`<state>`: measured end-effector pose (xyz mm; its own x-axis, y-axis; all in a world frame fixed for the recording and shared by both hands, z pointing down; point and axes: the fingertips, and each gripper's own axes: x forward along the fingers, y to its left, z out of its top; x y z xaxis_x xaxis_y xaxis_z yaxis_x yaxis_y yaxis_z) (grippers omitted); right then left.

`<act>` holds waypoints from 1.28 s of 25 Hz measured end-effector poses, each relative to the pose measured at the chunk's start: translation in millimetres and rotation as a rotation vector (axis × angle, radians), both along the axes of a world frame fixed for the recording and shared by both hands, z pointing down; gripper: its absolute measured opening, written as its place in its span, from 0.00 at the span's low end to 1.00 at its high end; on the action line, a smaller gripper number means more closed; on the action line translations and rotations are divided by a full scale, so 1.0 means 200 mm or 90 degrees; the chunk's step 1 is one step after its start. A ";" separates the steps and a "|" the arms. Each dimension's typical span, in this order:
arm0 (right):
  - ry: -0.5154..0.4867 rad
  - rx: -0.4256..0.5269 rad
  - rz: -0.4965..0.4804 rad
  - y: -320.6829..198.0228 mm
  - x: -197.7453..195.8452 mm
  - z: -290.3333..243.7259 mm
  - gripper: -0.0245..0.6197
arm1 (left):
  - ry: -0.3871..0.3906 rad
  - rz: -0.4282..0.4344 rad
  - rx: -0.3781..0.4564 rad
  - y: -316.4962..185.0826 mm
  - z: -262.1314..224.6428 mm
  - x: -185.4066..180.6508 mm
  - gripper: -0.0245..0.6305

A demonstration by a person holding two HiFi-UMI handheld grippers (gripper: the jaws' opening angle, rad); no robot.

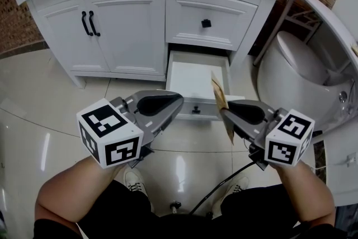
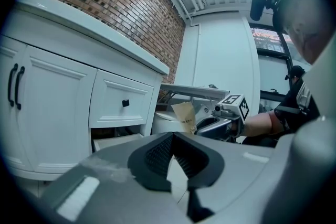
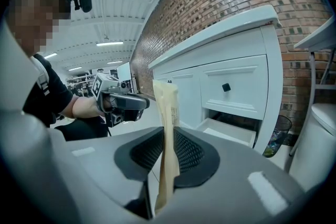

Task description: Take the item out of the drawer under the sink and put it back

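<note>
Right gripper nearest us: jaws clamp flat tan paper packet upright betw. them, near open white drawer; we see left gripper jaws together, empty.

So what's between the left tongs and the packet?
Nothing: in the left gripper view the stretch from left tongs to packet is bare.

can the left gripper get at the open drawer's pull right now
Probably yes: the left gripper is empty, the drawer pull sits just ahead with nothing between, and the packet in the right gripper hangs aside.
</note>
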<state>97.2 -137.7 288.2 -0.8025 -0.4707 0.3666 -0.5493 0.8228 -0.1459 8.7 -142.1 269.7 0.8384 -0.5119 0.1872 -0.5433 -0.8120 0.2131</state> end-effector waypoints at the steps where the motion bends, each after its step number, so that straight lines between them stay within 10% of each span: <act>1: 0.000 0.000 0.000 0.00 0.00 0.00 0.14 | 0.000 0.000 0.001 0.00 0.00 0.00 0.05; 32: 0.072 0.048 0.028 -0.19 -0.05 -0.05 0.14 | 0.014 0.006 0.008 0.02 -0.03 0.01 0.05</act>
<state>86.3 -176.6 278.5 -0.7363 -0.5339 0.4157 -0.5939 0.8043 -0.0190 11.1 -138.5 264.1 0.8467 -0.5067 0.1625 -0.5315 -0.8195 0.2142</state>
